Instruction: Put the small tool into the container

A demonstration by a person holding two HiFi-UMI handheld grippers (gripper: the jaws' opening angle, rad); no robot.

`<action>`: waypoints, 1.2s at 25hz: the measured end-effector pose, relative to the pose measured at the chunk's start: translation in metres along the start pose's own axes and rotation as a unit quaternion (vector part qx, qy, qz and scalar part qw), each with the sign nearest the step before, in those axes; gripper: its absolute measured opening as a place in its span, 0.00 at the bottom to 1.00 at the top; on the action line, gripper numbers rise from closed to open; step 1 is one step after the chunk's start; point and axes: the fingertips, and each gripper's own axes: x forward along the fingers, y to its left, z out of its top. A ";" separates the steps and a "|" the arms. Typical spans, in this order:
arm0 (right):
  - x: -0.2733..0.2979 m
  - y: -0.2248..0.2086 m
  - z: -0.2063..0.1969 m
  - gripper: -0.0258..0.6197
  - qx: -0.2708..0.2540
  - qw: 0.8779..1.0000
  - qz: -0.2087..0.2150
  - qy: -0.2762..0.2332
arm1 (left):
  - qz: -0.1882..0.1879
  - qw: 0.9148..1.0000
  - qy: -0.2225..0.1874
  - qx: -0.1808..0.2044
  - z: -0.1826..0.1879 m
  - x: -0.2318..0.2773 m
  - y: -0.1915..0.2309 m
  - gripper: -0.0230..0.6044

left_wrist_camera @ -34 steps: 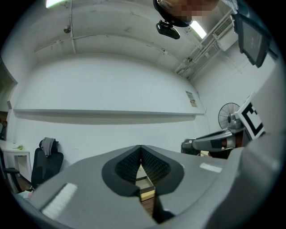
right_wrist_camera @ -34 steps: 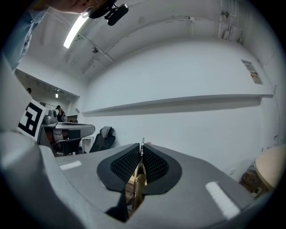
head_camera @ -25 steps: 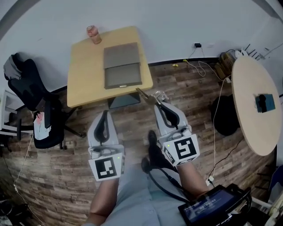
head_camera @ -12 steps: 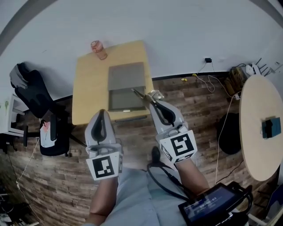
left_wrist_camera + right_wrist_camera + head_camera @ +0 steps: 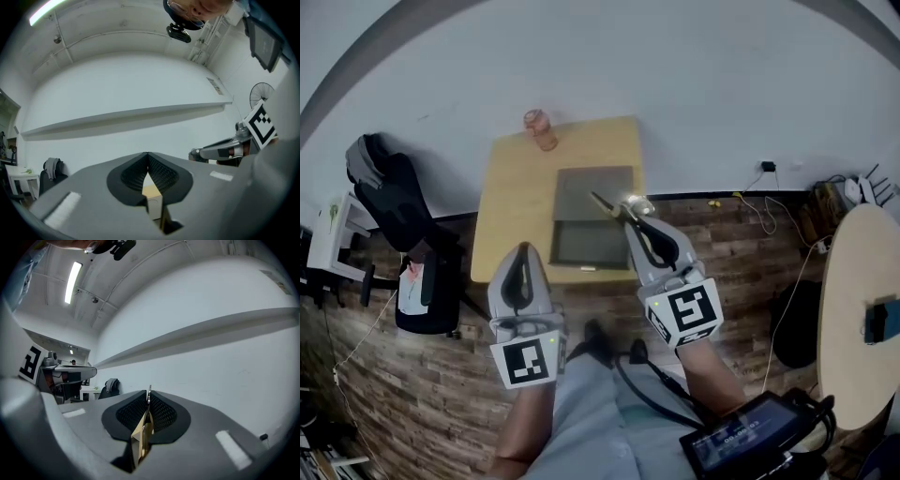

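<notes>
The brown wood-plank floor (image 5: 412,394) lies open on all sides of me. On the left stands a black office chair (image 5: 398,211). On the right is a pale round table (image 5: 853,309), cut off by the frame edge.

Ahead, the light wooden square table (image 5: 520,216) sits with its far edge at the white wall. Its left half is bare and its near edge faces me.

The flat grey rectangular container (image 5: 586,239) lies on the table's right half, with its near edge close to the table's near edge.

My left tool (image 5: 523,247) hangs before the table's near edge. It is clenched with its pads meeting, and nothing is between them.

My right tool (image 5: 632,208) reaches over the container's right side. It is clamped on the slim metal implement (image 5: 605,202), whose free end points left across the container.

A small reddish cup (image 5: 541,129) stands at the table's far edge, well apart from both tools.

The pads cover the implement's rear part. In the right gripper view only its thin edge shows. I cannot tell how high it sits above the container, and the container's inside is hard to make out.
</notes>
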 end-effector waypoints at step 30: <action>0.118 0.033 -0.160 0.08 0.045 0.985 0.028 0.163 | 0.013 0.992 0.121 -0.040 -0.151 0.053 0.099 0.05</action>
